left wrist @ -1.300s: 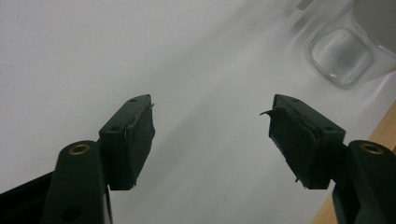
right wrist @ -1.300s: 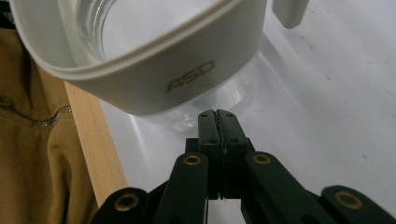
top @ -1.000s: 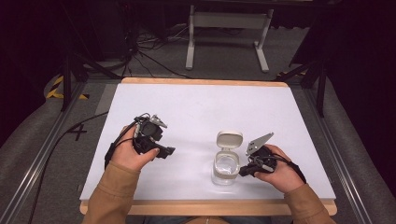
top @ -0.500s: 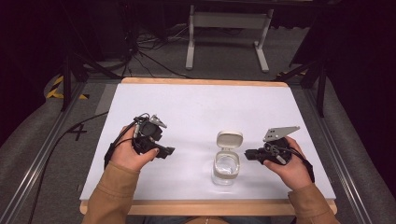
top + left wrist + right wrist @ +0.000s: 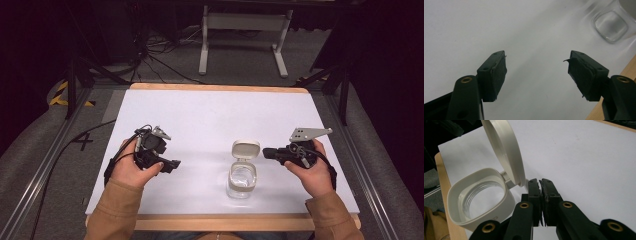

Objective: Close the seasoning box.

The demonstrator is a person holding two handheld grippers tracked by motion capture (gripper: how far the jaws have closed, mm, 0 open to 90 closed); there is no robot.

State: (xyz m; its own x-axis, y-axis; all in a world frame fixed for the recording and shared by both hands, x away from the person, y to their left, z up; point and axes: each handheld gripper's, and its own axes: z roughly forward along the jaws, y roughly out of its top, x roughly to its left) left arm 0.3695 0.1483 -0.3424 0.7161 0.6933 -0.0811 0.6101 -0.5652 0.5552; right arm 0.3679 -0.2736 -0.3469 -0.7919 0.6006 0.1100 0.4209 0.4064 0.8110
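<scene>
- With the jar (image 5: 242, 176) standing open near the front edge of the table (image 5: 210, 115), right of centre, I judge the step in hand to be work on its flip lid (image 5: 246, 149), most likely closing it.
- Jar: clear glass body, pale plastic collar, nothing inside as far as I can see. In my right gripper view the lid (image 5: 504, 150) stands up on its hinge at the far side of the collar (image 5: 480, 197), tilted a little back.
- My right tongs (image 5: 267, 153): jaws pressed together, nothing between them, tips just beside the hinge (image 5: 506, 176) but apart from it as far as I can tell.
- My left tongs (image 5: 172, 165): jaws wide apart, empty, hovering over bare table well left of the jar. The glass base (image 5: 610, 26) sits at the far right corner of that view.
- To do this well: steady first. Bring the left jaws around the glass body, below the collar, and close gently; glass on a smooth sheet may slide.
- Then use the closed right tips as a pusher: come behind the lid's upper edge and press it toward me and down, following the hinge arc.
- Risk: pushing low, near the hinge, would likely tip or skid the jar rather than fold the lid.
- Finish with a downward press at the near rim, opposite the hinge.
</scene>
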